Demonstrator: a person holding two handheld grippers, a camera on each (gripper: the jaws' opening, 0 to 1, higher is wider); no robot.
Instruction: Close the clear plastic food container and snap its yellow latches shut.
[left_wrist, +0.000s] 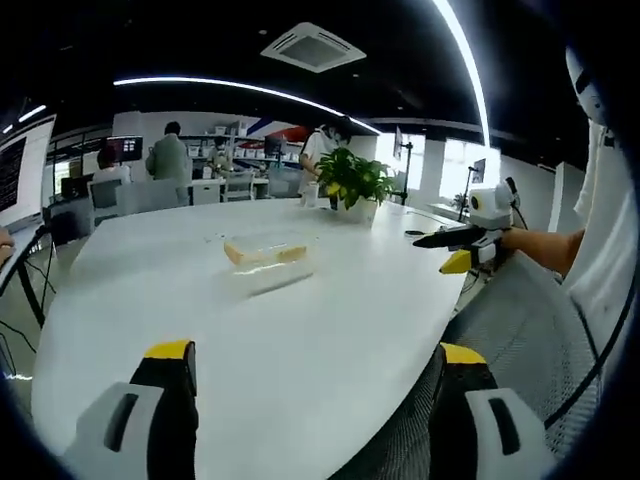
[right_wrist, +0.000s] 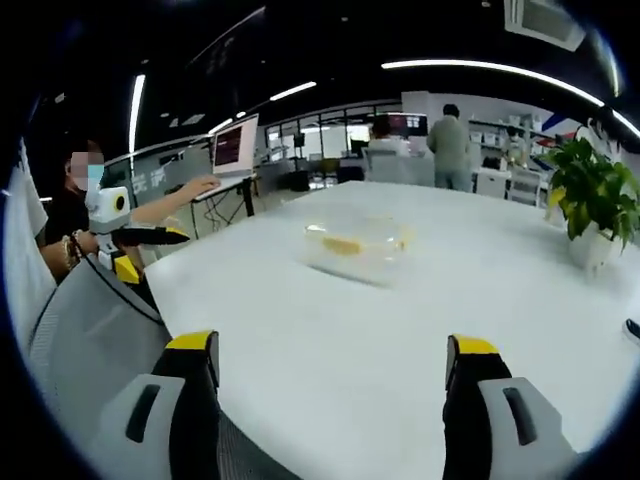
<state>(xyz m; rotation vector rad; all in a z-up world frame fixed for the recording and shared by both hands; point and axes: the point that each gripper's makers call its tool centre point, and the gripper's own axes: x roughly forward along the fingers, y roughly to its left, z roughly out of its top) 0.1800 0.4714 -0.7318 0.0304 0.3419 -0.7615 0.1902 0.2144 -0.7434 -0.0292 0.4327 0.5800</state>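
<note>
Clear food container (left_wrist: 268, 262) lies mid-table (left_wrist: 200, 340), well ahead of both grippers — left gripper (left_wrist: 315, 365) and right gripper (right_wrist: 332, 360) jaws spread, empty.

White bench with a container and a plant on it

The bench (left_wrist: 300, 350) is a broad, rounded white top filling the middle of the left gripper view. The clear plastic food container (left_wrist: 268, 258) with yellow latches lies at centre; a potted plant (left_wrist: 355, 185) stands beyond it, upper middle, well apart from it.
</note>
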